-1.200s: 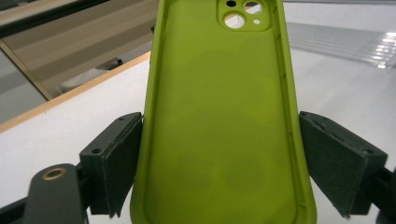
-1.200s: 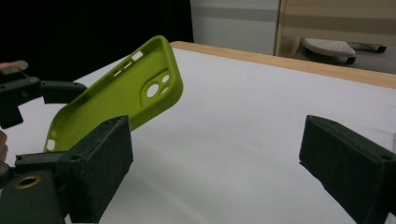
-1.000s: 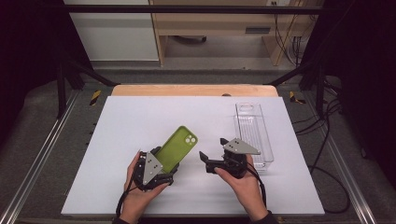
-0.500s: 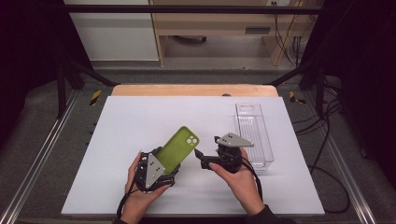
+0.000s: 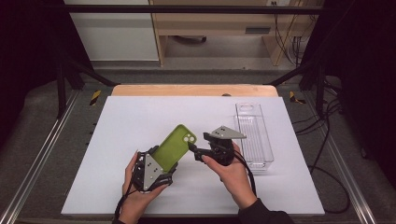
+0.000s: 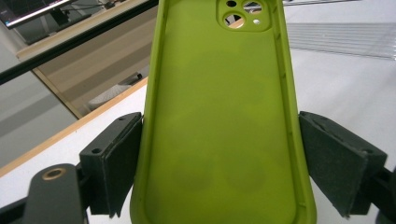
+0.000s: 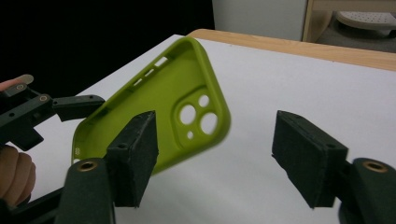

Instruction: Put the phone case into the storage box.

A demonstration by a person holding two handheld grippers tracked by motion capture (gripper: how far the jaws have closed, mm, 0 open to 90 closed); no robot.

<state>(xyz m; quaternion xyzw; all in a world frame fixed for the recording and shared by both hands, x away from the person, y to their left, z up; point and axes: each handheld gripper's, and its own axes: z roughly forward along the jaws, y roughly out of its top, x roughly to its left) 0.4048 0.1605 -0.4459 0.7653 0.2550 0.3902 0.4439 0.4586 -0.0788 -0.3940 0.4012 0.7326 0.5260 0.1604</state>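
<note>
Our left gripper (image 5: 161, 171) pinches the green phone case (image 5: 173, 145) across its lower end, long axis slanting up off the white surface (image 5: 140, 121). Just right of its camera-hole corner, our right gripper (image 5: 200, 152) has its fingers spread, just been closing, nothing between them.

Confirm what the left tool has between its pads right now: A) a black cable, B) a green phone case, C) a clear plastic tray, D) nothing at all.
B: the left tool is clamped across the sides of the green phone case, holding it tilted up off the white table, while the clear plastic tray lies apart near the right tool.
</note>
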